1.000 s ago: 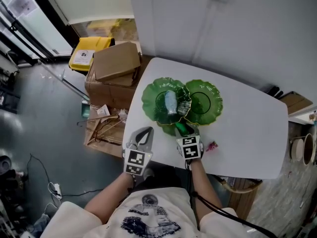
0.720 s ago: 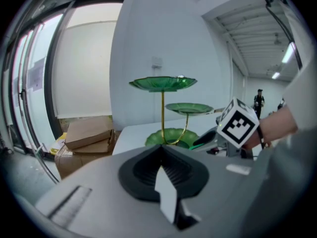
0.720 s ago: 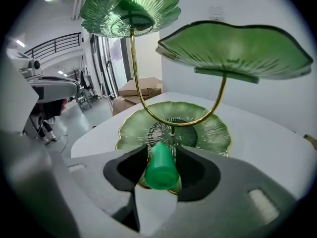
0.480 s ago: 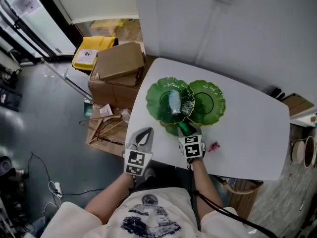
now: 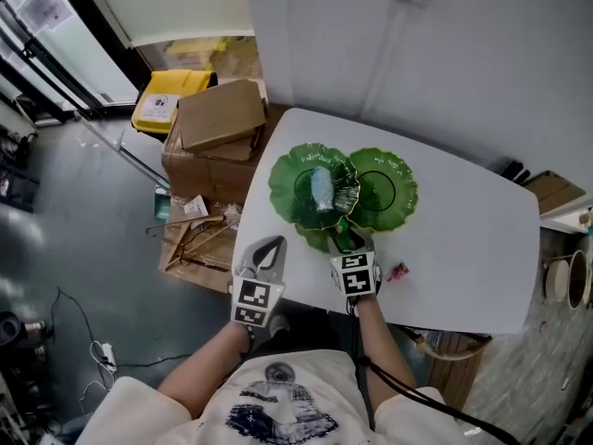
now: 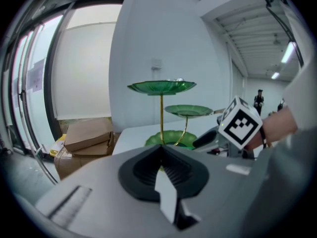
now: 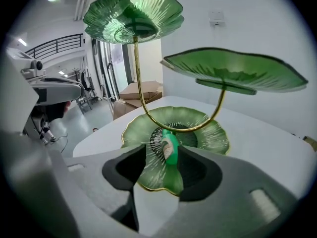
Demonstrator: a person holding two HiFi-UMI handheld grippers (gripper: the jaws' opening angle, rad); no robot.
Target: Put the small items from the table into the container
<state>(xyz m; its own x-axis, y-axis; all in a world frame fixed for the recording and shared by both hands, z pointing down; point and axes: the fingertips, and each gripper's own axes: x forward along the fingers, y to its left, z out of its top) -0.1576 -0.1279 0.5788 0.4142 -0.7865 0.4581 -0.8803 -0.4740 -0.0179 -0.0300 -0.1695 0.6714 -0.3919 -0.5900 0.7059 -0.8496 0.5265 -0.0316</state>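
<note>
A green three-tier leaf-plate stand [image 5: 394, 193] stands on the white table [image 5: 463, 239]. A pale blue item [image 5: 320, 190] lies on its top plate [image 7: 133, 9]. My right gripper [image 5: 343, 241] reaches over the lowest plate [image 7: 210, 133], and its jaws are opening. A small green bottle [image 7: 170, 146] lies on that plate between them, close to the right jaw and no longer pinched. A small pink item [image 5: 397, 272] lies on the table right of that gripper. My left gripper [image 5: 268, 251] hangs shut and empty beside the table's left edge.
Cardboard boxes [image 5: 220, 117] and a yellow case [image 5: 167, 95] sit on the floor left of the table, with loose clutter [image 5: 190, 232] below them. A white wall [image 5: 445, 54] runs behind the table. The middle plate [image 7: 237, 68] overhangs my right gripper.
The head view shifts slightly. Both grippers stay where they were, the right one still over the lowest plate.
</note>
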